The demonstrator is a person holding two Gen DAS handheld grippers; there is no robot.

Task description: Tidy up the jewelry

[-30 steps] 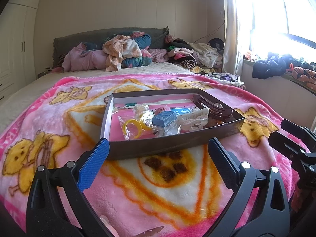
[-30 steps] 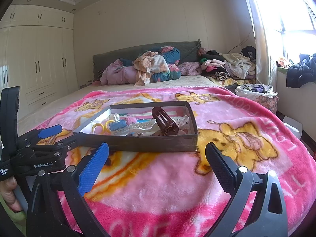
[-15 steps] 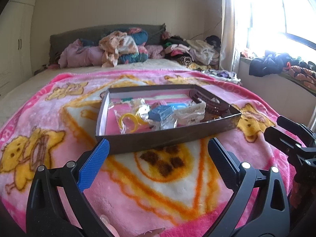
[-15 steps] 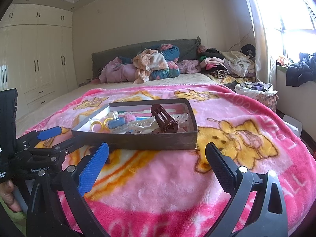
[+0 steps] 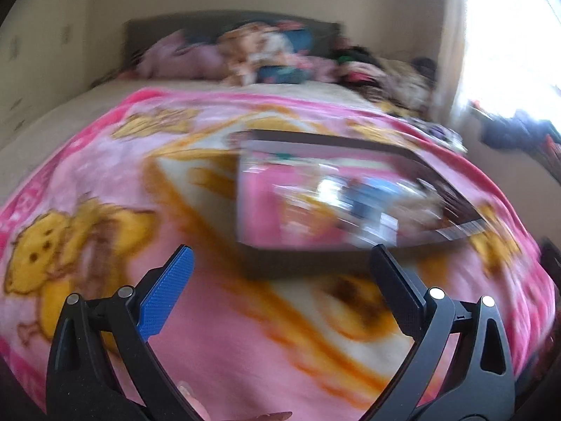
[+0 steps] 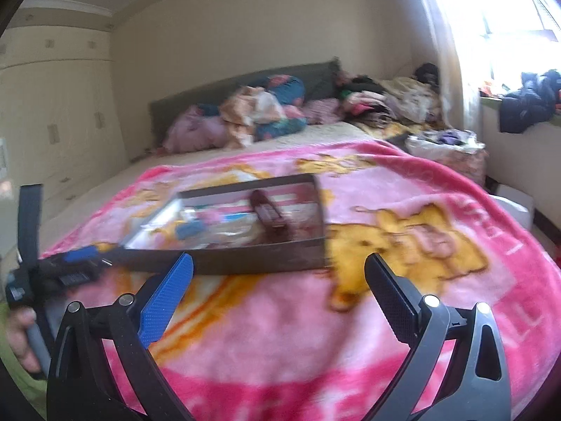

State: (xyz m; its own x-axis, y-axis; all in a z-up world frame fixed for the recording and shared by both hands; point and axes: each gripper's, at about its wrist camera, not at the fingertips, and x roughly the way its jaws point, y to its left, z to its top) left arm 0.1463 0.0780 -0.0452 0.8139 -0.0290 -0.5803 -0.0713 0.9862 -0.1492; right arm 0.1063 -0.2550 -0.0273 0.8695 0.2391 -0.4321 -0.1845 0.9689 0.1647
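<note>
- My left gripper [image 5: 278, 263] fills the bottom of its frame, fingers spread wide and holding nothing, above the pink cartoon blanket [image 5: 105, 175].
- My right gripper [image 6: 278, 270] sits low in its own frame, equally wide apart and empty.
- Compared with half a second ago, both views are now smeared by motion, and the shallow dark tray [image 5: 301, 263] looks larger and closer, right of centre in the left view.
- Jewelry and hair pieces inside the tray are blurred; a dark brown hair claw [image 6: 268, 214] stands near mid-frame in the right view.
- At the left edge of the right view, my left gripper reaches toward the tray's near corner.
- Piled clothes [image 6: 259, 112] lie against the headboard in the upper middle; a bright window [image 6: 508, 7] fills the upper right.
</note>
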